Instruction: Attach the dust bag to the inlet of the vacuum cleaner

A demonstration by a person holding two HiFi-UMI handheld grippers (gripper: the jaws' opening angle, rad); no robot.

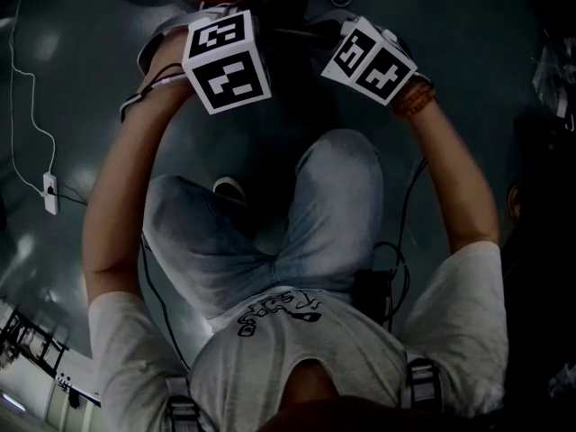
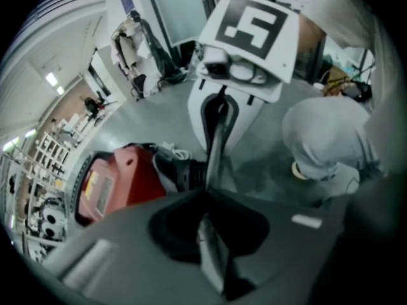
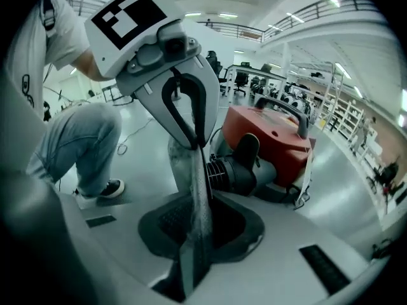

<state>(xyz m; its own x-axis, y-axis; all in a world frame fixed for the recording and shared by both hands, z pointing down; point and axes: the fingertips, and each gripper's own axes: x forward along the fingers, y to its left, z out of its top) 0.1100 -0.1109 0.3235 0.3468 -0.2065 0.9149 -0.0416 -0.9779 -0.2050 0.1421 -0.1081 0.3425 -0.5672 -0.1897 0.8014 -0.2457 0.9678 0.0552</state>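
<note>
The red vacuum cleaner (image 3: 273, 138) lies on the floor, its black ribbed inlet (image 3: 238, 173) turned toward the grippers. The grey dust bag (image 3: 198, 208) is stretched as a thin band between both grippers, just in front of the inlet. My right gripper (image 3: 191, 265) is shut on the bag's near edge. Opposite it, my left gripper (image 3: 194, 142) pinches the far edge. In the left gripper view, the left gripper (image 2: 213, 259) is shut on the bag (image 2: 216, 151), with the vacuum (image 2: 124, 180) at left. The head view shows only the marker cubes (image 1: 225, 61); the jaws are hidden.
The person crouches over the work, with a knee (image 1: 333, 196) and a shoe (image 3: 105, 189) close to the bag. A white cable and power strip (image 1: 49, 192) lie on the floor at left. Shelving and desks stand far behind the vacuum.
</note>
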